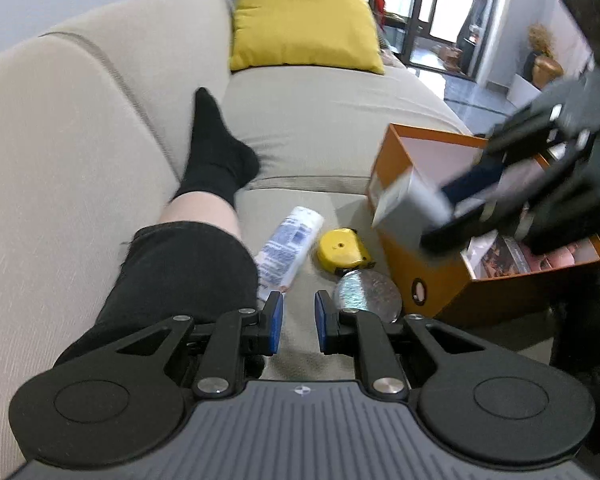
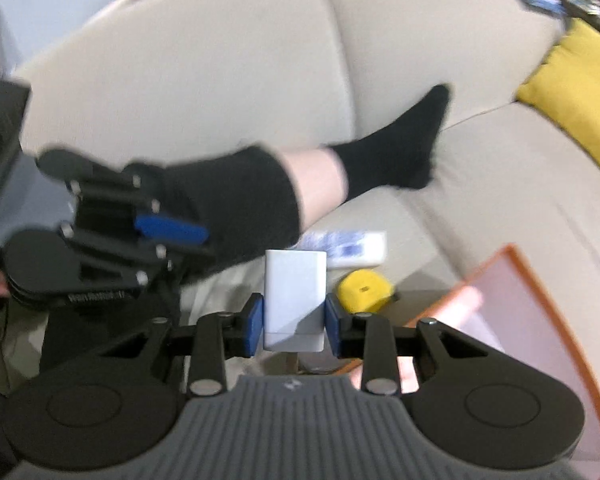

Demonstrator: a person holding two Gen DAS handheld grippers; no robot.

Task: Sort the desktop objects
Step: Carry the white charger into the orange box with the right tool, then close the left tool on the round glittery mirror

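My right gripper (image 2: 294, 322) is shut on a white rectangular box (image 2: 295, 300); in the left wrist view that gripper (image 1: 452, 208) holds the box (image 1: 404, 200) above the near edge of the orange storage box (image 1: 428, 276). My left gripper (image 1: 298, 322) is open and empty, low over the sofa seat. Ahead of it lie a white tube with blue print (image 1: 288, 248), a yellow tape measure (image 1: 342, 250) and a shiny round disc (image 1: 366, 292). The tube (image 2: 348, 248) and tape measure (image 2: 364, 286) also show in the right wrist view.
The person's leg in black shorts and a black sock (image 1: 216, 152) lies along the beige sofa (image 1: 332, 104), left of the objects. A yellow cushion (image 1: 304, 24) stands at the far end. The orange box holds printed papers (image 1: 508, 256).
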